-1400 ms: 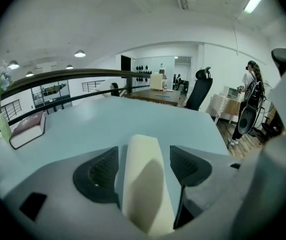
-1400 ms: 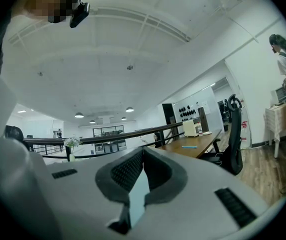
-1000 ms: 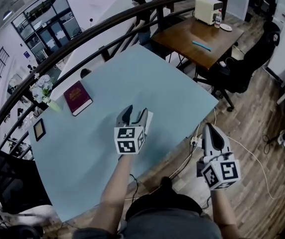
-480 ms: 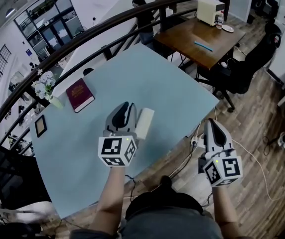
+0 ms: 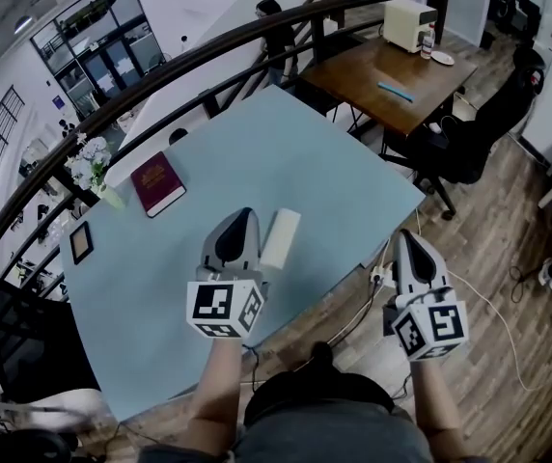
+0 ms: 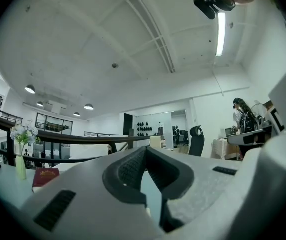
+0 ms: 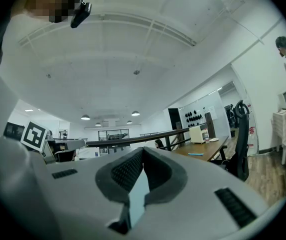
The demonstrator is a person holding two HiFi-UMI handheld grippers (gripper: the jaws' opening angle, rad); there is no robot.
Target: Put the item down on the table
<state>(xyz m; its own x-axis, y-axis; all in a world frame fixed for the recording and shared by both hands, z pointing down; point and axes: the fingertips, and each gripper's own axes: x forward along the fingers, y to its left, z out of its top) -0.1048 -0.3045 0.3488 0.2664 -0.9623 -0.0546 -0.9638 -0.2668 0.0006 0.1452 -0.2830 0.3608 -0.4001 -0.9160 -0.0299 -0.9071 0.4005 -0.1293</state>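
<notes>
On the pale blue table point(image 5: 334, 172), near its front edge, lies a white box point(image 5: 280, 238), its labelling too small to read. Over the table, the left gripper point(image 5: 242, 218) is empty, jaws together. Off the table's right edge, above wooden floor point(image 5: 508, 258), the right gripper point(image 5: 406, 241) is likewise closed, empty.

no readable text or numbers anywhere

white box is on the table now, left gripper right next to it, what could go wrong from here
1. The left gripper, jaws shut and empty, sits close beside the white box. A sideways swing while pulling away could knock or spin it.
2. The box lies toward the near edge of the table, so a hard nudge might push it over that edge.
</notes>
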